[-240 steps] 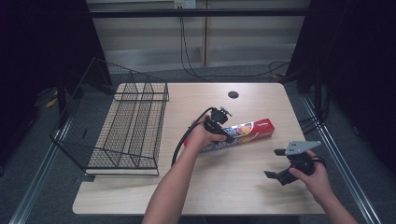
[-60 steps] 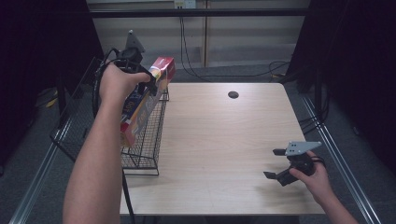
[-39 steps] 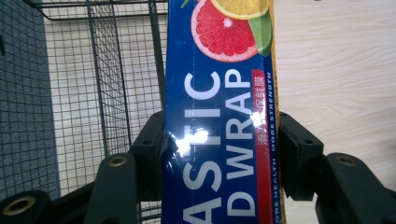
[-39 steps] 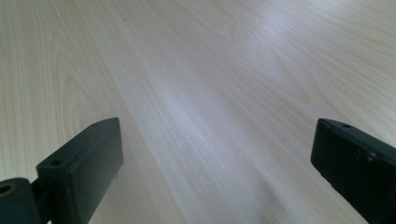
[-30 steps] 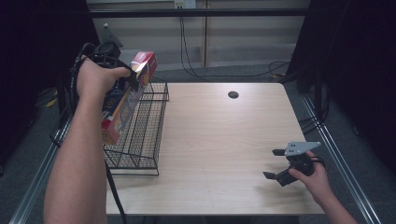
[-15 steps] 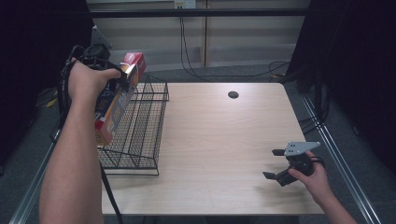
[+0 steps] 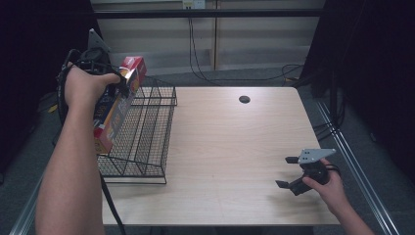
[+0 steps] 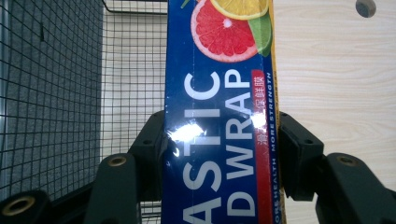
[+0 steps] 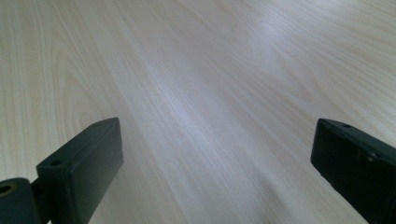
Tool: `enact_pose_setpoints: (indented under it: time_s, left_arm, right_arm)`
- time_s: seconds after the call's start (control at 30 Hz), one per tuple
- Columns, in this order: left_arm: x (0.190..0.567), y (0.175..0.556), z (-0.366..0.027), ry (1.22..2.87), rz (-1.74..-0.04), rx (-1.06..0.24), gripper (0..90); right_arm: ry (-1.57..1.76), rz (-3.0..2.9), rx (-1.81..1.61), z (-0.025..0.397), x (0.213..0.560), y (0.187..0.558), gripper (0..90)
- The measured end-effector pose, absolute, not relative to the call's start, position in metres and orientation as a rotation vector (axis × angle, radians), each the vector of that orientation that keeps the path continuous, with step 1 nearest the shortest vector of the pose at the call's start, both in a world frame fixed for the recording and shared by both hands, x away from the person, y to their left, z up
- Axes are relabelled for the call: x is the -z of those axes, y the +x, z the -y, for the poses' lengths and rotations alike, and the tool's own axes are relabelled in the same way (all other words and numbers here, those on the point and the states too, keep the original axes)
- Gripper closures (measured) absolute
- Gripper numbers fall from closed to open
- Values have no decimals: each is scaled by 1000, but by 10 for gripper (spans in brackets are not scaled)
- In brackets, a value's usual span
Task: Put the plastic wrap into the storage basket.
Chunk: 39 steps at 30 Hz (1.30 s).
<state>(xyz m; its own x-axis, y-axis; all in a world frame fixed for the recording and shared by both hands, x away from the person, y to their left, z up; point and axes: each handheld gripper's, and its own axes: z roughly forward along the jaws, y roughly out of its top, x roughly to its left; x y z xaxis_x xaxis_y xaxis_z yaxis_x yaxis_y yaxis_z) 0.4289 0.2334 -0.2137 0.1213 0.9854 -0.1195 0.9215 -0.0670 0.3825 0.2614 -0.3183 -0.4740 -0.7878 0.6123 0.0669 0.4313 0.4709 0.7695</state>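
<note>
A long blue and red box of plastic wrap hangs above the left side of a black wire basket, steeply tilted with its red end up. My left gripper is shut on the plastic wrap box across its width, with both jaws pressed against its sides. The wire basket lies below and to the left in the left gripper view. My right gripper rests low over the table's front right part, open, with bare wood between its jaws.
The light wooden table has a round dark cable hole near its back edge. The basket stands at the table's left edge. Cables hang along the back wall, and grey floor surrounds the table.
My left gripper has carried the box from the table's middle up and left over the basket, drifting further left in the last second. The right gripper has stayed still.
</note>
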Motion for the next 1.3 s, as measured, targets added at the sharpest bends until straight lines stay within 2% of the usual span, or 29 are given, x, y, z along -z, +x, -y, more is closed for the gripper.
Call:
enact_pose_setpoints:
  time_s: [1.3]
  left_arm:
    - [230, 420, -274, 1971, -1948, -265, 444]
  right_arm:
    - [907, -2500, -1214, 318, 475, 260, 23]
